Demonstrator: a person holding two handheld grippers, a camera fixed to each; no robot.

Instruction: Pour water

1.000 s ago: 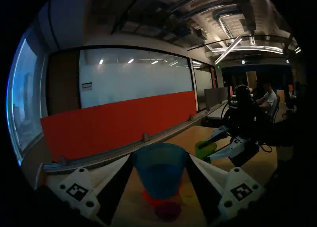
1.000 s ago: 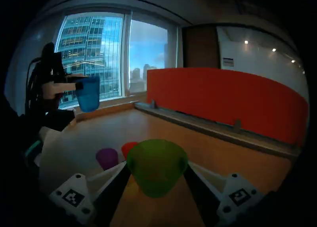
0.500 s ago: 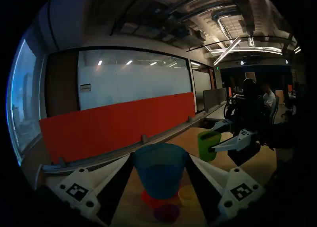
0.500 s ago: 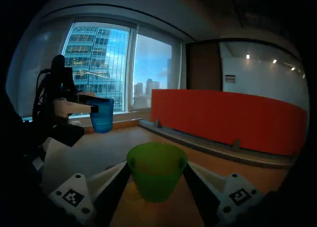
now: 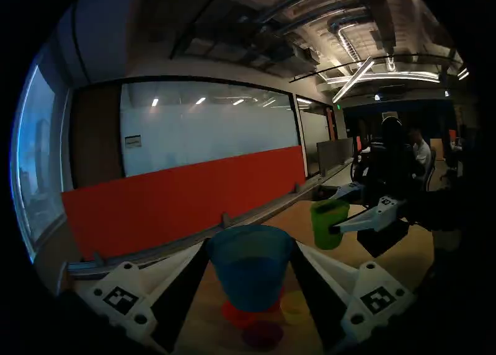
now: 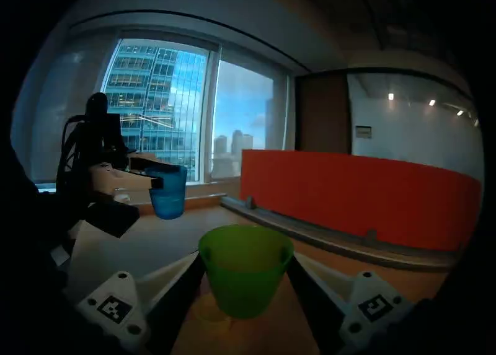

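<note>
In the left gripper view my left gripper point(image 5: 251, 274) is shut on a translucent blue cup point(image 5: 250, 265), held upright above the wooden table point(image 5: 204, 324). Water fills part of the cup. Farther right, the right gripper point(image 5: 338, 222) holds a green cup point(image 5: 327, 222) in the air. In the right gripper view my right gripper point(image 6: 245, 280) is shut on that green cup point(image 6: 245, 268), upright, its inside not visible. The left gripper point(image 6: 146, 181) with the blue cup point(image 6: 167, 191) shows off to the left, lifted above the table point(image 6: 310, 293).
A red cup point(image 5: 239, 311), a purple cup point(image 5: 261, 335) and a yellow cup point(image 5: 292, 305) stand on the table below the blue cup. An orange partition point(image 5: 186, 197) runs along the table's far edge. People sit at the back right point(image 5: 409, 160). Large windows point(image 6: 167, 119) lie behind the left gripper.
Both cups have been lifted higher above the table. The green cup rose and turned upright in the left gripper view; the blue cup drifted right and lower in the right gripper view.
</note>
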